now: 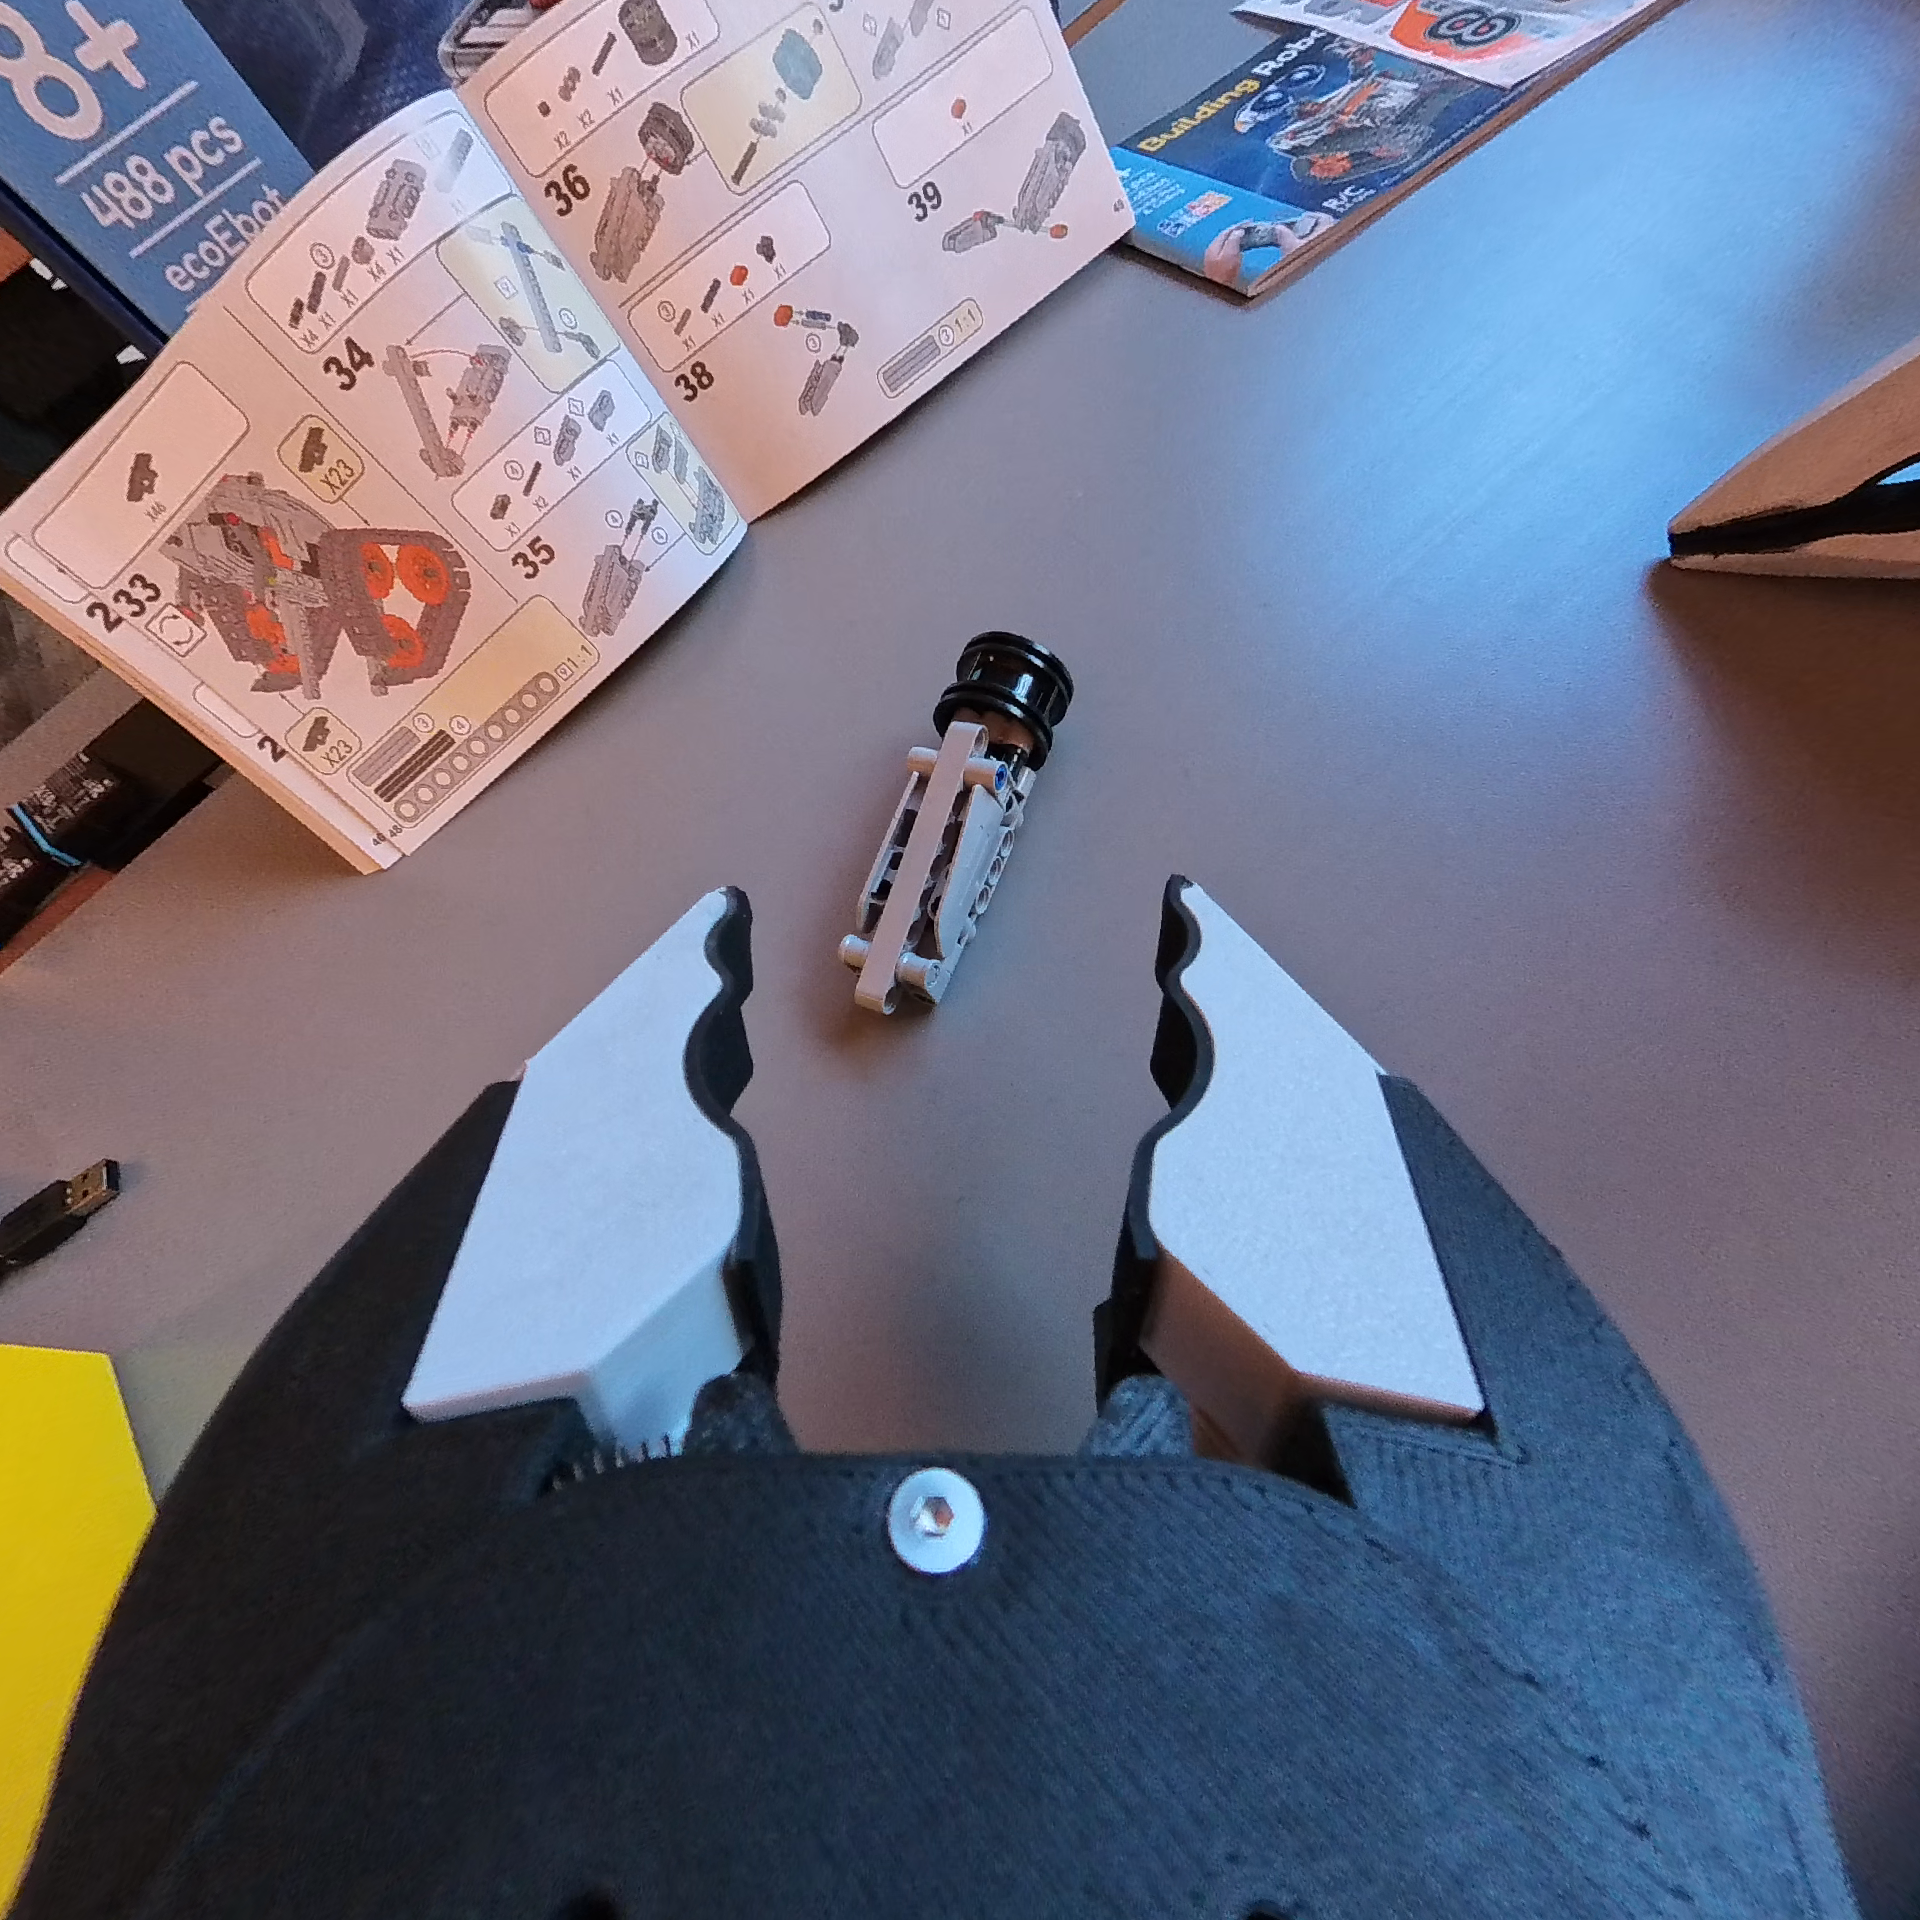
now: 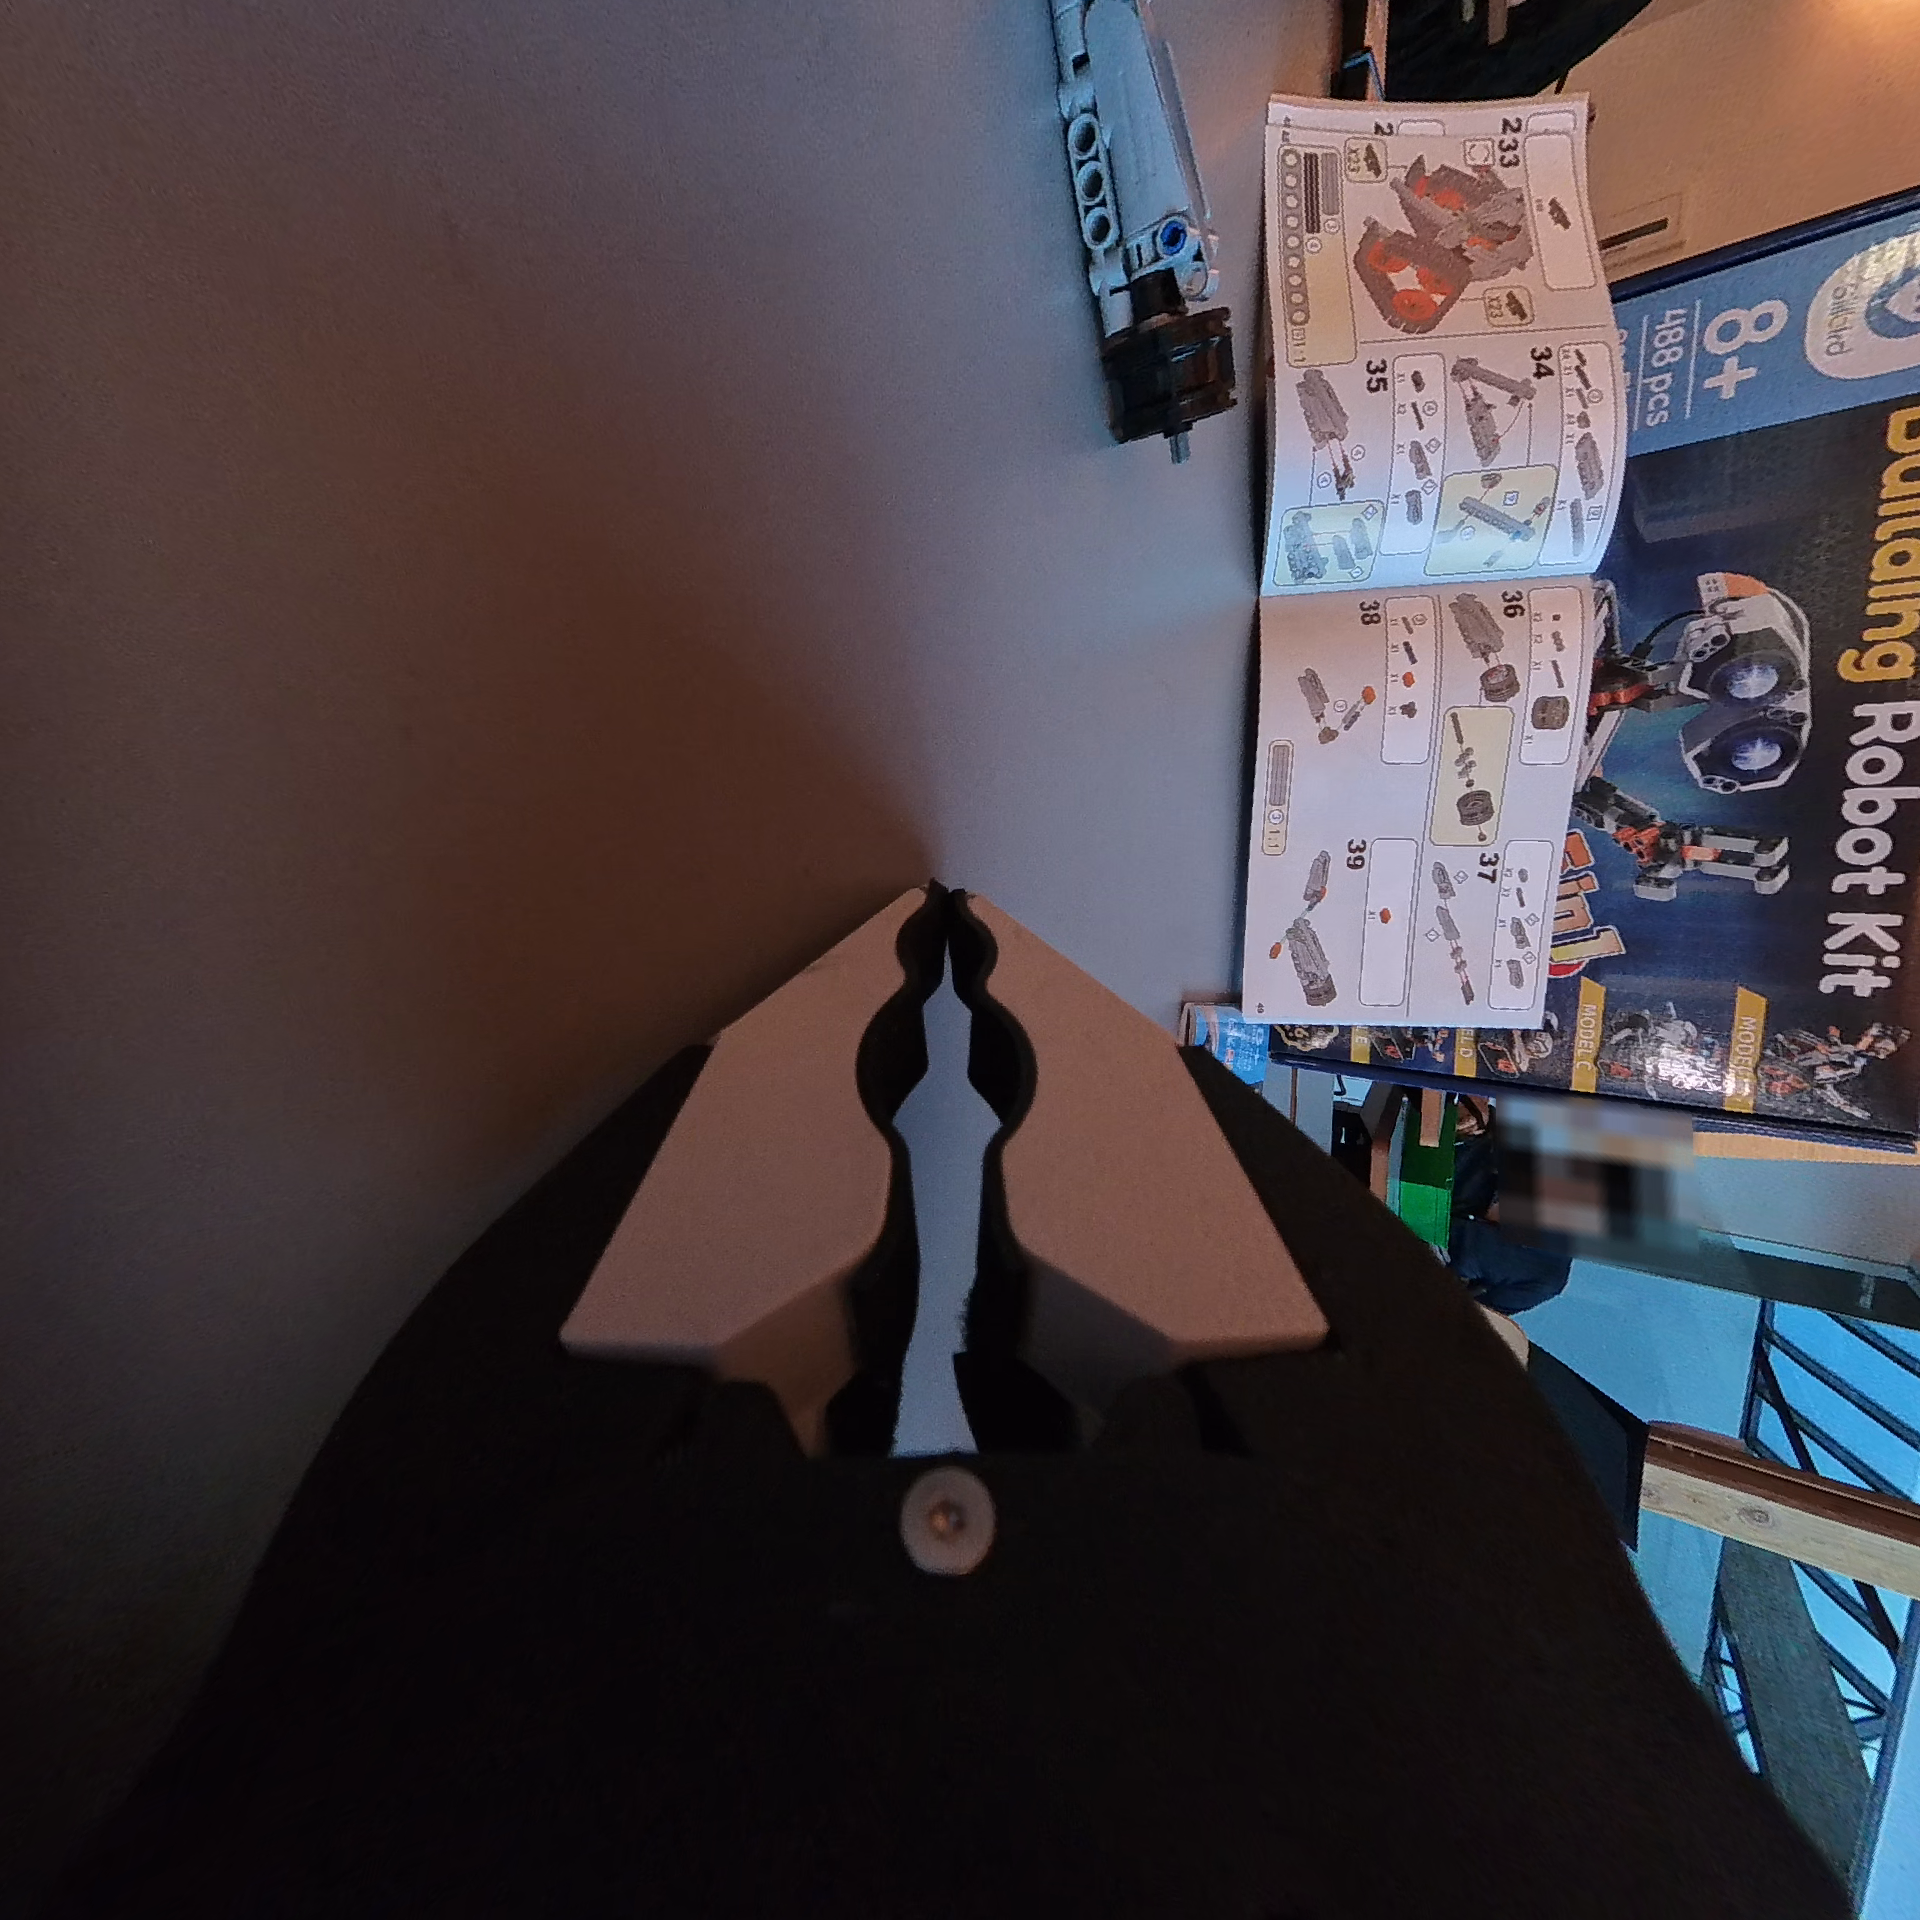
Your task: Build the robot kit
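You see printed writing and step numbers on the open instruction booklet [image 1: 436, 436], the blue box [image 2: 1766, 644] and a far blue leaflet [image 1: 1299, 177].

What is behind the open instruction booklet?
A blue kit box stands behind the booklet, which leans on it. The booklet covers the box's lower front.

My left wrist camera looks steeply down at the table [image 1: 1351, 727], close in. My right wrist camera is rolled sideways, low and near. Both catch the brick assembly [image 1: 951, 831] and open instruction booklet [image 1: 582, 343].
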### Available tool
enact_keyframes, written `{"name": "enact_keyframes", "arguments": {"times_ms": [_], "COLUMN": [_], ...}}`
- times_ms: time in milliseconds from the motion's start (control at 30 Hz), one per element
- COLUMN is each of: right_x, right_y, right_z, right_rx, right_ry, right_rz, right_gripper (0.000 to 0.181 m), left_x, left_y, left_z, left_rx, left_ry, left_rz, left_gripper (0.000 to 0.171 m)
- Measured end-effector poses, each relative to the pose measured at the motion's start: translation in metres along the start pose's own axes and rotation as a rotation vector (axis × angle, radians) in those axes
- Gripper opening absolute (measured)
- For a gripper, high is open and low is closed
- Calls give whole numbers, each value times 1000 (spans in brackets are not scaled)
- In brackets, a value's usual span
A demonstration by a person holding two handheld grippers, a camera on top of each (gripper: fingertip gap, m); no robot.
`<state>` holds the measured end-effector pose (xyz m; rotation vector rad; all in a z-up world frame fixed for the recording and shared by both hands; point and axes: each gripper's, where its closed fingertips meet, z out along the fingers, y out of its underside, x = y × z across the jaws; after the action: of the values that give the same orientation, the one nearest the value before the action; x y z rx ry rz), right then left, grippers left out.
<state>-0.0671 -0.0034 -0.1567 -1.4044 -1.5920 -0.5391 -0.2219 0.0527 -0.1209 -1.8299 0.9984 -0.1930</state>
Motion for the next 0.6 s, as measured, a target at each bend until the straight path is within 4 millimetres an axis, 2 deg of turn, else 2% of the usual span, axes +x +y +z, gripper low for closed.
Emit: {"name": "enact_keyframes", "arguments": {"times_ms": [500,533,567,600], "right_x": [1,8,24,48], "right_y": [1,5,10,15], "right_z": [1,1,-1,-7], "right_rx": [-6,-31,-63,-87], "right_ry": [5,44,129,260], "right_rz": [0,6,23,66], "right_gripper": [0,0,0,0], "left_x": [0,0,-1,-2], "left_y": [0,0,-1,-3], "left_z": [0,0,0,-1], "left_rx": [-4,-3,1,10], "left_ry": [0,-3,-8,-19], "left_rz": [5,6,8,11], "left_gripper": [77,78,78,78]}}
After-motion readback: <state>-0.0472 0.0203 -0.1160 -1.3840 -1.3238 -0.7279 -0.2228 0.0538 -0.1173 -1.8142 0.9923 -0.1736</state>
